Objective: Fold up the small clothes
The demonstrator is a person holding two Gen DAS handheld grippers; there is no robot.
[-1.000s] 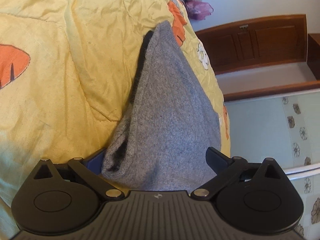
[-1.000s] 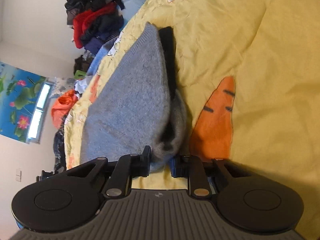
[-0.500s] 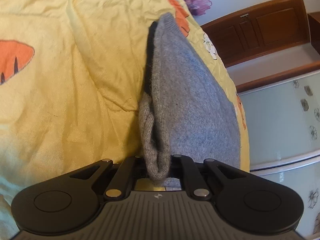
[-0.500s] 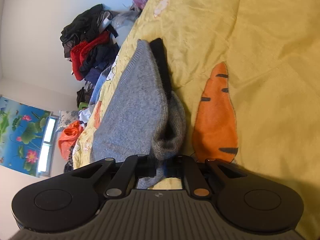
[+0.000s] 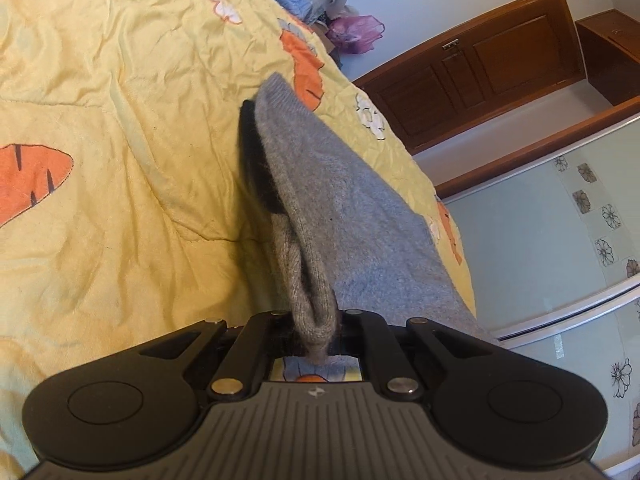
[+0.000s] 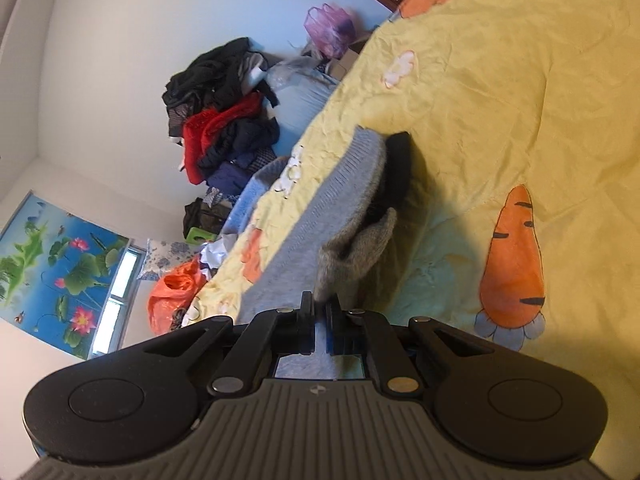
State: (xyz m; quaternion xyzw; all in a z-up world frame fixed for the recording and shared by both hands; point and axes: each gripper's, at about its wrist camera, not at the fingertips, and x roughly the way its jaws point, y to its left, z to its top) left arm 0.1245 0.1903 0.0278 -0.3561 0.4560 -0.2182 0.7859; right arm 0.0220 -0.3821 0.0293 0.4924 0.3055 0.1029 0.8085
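A small grey knitted garment (image 5: 352,216) lies on a yellow quilt (image 5: 100,128) printed with carrots. In the left wrist view my left gripper (image 5: 316,320) is shut on a bunched near edge of the knit, which rises off the quilt into the jaws. A black strip (image 5: 252,160) shows along the garment's left side. In the right wrist view the same grey garment (image 6: 340,200) runs away from me, and my right gripper (image 6: 320,312) is shut on its other near corner, lifted clear of the quilt (image 6: 500,100). The black strip (image 6: 400,164) lies beside its far end.
A heap of dark and red clothes (image 6: 224,120) is stacked against the wall beyond the bed. An orange bag (image 6: 176,292) and a purple bag (image 6: 330,28) lie near the bed's edge. A wooden cabinet (image 5: 480,60) and a tiled wall (image 5: 560,240) stand past the bed's right side.
My left gripper went from wide open around the garment's edge to shut on it. The right gripper's jaws pressed fully together on their corner. Both grippers rose, lifting the near edge off the quilt.
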